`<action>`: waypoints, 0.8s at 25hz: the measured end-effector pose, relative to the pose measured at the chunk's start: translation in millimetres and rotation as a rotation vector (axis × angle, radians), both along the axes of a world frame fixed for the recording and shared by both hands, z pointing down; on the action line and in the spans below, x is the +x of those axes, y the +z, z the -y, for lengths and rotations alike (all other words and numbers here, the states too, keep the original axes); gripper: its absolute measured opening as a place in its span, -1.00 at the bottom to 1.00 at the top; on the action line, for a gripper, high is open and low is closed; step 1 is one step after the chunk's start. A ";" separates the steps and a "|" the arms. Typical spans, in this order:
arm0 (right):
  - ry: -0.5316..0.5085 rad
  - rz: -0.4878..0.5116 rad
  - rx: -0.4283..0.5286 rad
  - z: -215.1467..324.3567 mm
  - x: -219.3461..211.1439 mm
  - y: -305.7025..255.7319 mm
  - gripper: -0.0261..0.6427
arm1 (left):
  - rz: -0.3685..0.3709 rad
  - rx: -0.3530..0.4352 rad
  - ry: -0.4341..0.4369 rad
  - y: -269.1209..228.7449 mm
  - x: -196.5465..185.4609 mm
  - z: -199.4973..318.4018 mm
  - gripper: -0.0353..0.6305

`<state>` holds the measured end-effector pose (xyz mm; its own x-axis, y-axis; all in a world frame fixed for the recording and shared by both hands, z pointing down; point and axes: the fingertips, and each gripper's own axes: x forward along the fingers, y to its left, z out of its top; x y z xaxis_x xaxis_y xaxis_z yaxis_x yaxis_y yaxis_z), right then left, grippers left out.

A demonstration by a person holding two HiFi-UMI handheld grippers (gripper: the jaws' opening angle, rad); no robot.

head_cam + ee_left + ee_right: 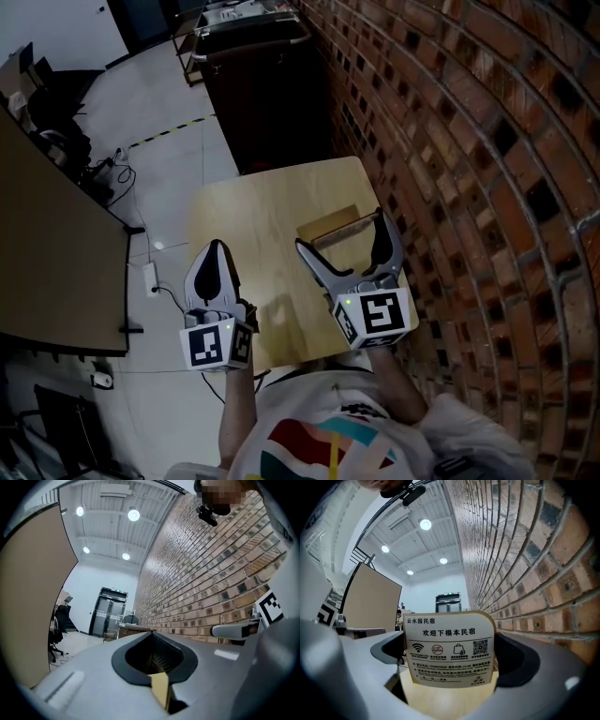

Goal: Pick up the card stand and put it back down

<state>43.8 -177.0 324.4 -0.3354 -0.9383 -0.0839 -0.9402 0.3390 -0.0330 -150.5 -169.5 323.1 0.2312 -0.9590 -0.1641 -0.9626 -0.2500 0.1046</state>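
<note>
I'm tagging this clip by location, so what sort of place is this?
Likely a large indoor hall or workspace: a long brick wall, a high ceiling with round lights, and a small wooden table holding a guesthouse-welcome card stand.

1 card stand [342, 228], 1 table [244, 211], 2 tools [216, 249] [341, 233].

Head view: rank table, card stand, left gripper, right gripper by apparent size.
1. table
2. right gripper and left gripper: near alike, right wider with fingers spread; not ranked.
3. card stand
</note>
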 end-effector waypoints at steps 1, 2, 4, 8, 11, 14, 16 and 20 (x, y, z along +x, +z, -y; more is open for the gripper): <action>0.002 0.000 -0.006 -0.9 0.6 3.0 0.80 | 0.001 0.003 0.000 -0.6 0.2 -0.8 -0.88; 0.003 0.001 -0.013 -1.6 1.5 6.2 0.80 | 0.002 0.004 0.000 -0.6 0.4 -1.5 -0.88; 0.008 0.004 -0.023 -3.6 3.2 10.4 0.80 | 0.002 0.004 -0.001 -0.1 0.1 -3.2 -0.88; 0.011 0.005 -0.016 -5.9 3.2 6.5 0.80 | 0.000 0.010 -0.002 -3.5 -1.9 -6.5 -0.88; 0.012 0.009 -0.007 -6.5 4.5 2.8 0.80 | -0.001 0.017 0.000 -5.7 0.0 -8.3 -0.88; 0.010 0.013 -0.007 -8.1 5.4 2.4 0.80 | -0.008 0.021 -0.004 -5.4 0.5 -9.7 -0.88; 0.009 0.014 -0.007 -9.7 4.9 2.5 0.80 | 0.000 0.012 -0.009 -3.8 0.1 -9.8 -0.88; 0.005 0.014 -0.005 -10.5 4.8 2.6 0.80 | 0.008 0.007 -0.035 -3.0 -2.6 -9.2 -0.88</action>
